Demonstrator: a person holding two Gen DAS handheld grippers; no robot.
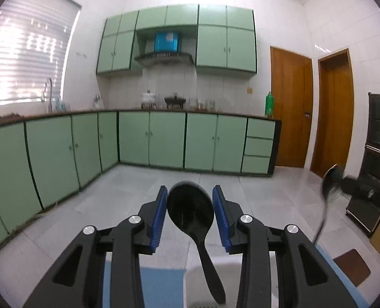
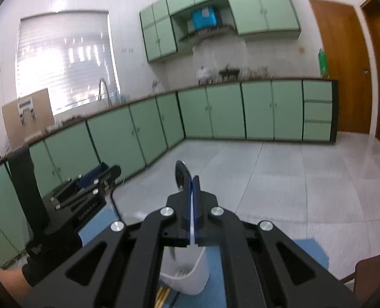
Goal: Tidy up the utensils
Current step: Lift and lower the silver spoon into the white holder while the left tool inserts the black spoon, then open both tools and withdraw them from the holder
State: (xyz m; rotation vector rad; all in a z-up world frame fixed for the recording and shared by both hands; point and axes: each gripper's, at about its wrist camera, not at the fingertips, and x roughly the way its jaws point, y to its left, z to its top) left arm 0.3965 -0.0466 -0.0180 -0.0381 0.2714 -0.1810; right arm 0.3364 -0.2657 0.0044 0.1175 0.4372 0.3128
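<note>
Nearest, in the left view: left gripper (image 1: 190, 192) partly open, blue pads (image 1: 159, 218) set against either side of the bowl of a black spoon (image 1: 190, 210). Spoon up in the air, bowl away from the camera, handle slanting down and back over a white holder (image 1: 215, 277). Blue mat (image 1: 161, 287) underneath.

In the right view: right gripper (image 2: 192, 179) all but closed, pinching a thin metal utensil (image 2: 180, 173) seen edge-on. Rounded end poking up past the fingertips, the shaft running down toward the holder's open mouth. Hard to tell whether a spoon or something else. Pale sticks (image 2: 161, 295) lying beside the holder's base.

Further off: grey tiled floor (image 2: 279, 179). Beyond it, green cabinets (image 1: 164, 138) along two walls under a dark counter (image 1: 190, 111). More green cupboards (image 1: 215, 43) above, bright window blinds (image 1: 28, 54) on the left, brown doors (image 1: 290, 107) on the right.
</note>
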